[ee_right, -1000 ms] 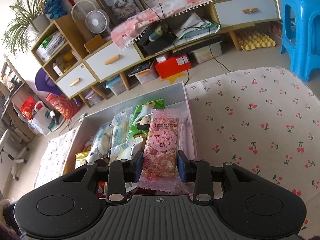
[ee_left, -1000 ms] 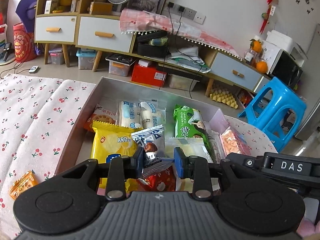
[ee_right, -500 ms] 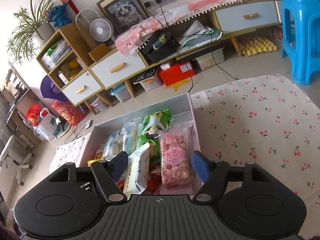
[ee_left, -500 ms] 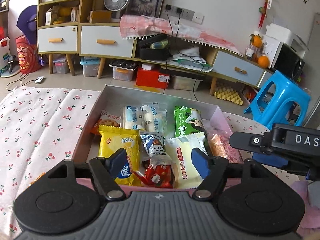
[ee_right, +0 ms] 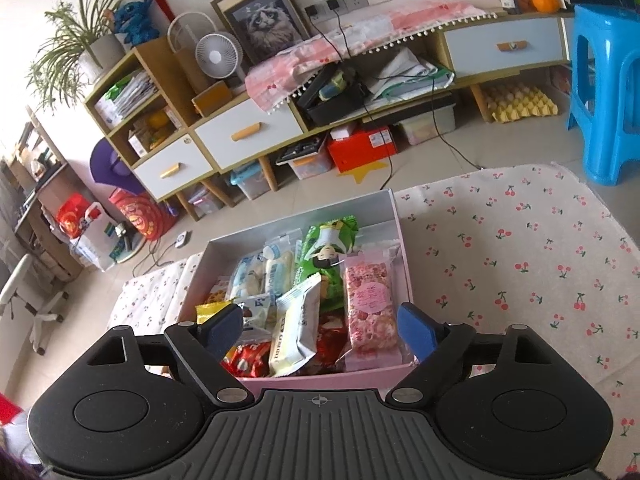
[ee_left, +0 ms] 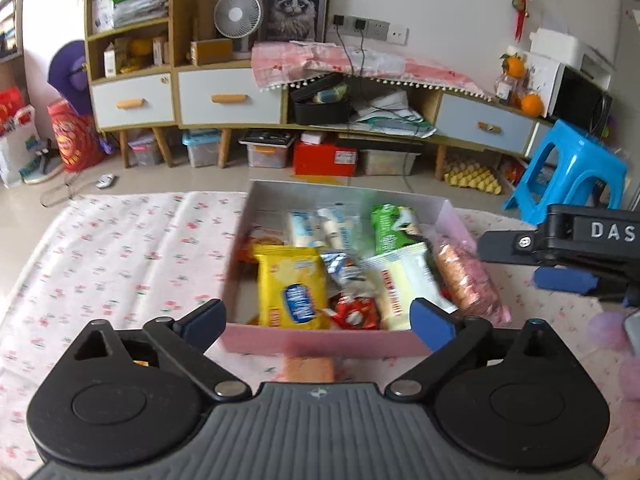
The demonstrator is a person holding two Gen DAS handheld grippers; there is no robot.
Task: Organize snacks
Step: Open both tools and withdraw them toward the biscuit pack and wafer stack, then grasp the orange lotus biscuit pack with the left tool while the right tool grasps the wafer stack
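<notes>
Snacks fill a pink-sided box (ee_left: pixel 320 346) with a pale inside, which sits on a cherry-print cloth (ee_left: pixel 120 248) at the middle of both views. Behind it, across the top of each frame, a long cabinet (ee_left: pixel 228 96) with white drawers runs along the wall, and a blue stool (ee_left: pixel 568 176) stands at the right edge. The left gripper (ee_left: pixel 318 318) fills the bottom of its view, and its jaws have just been opening; they stand wide apart, level with the box's near wall, with nothing pressed between the pads. The right gripper (ee_right: pixel 320 328) sits low in its own view, its jaws also just opened and apart, gripping nothing; in the left view it shows as a black arm at the right edge. In the box, a yellow packet (ee_left: pixel 290 288) lies at the lower left, a white packet (ee_right: pixel 294 332) leans across the middle, a green packet (ee_right: pixel 326 250) lies toward the far wall, and a pink bar (ee_right: pixel 370 304) rests along the right wall. A small orange snack (ee_left: pixel 308 369) lies on the cloth just outside the near wall.
</notes>
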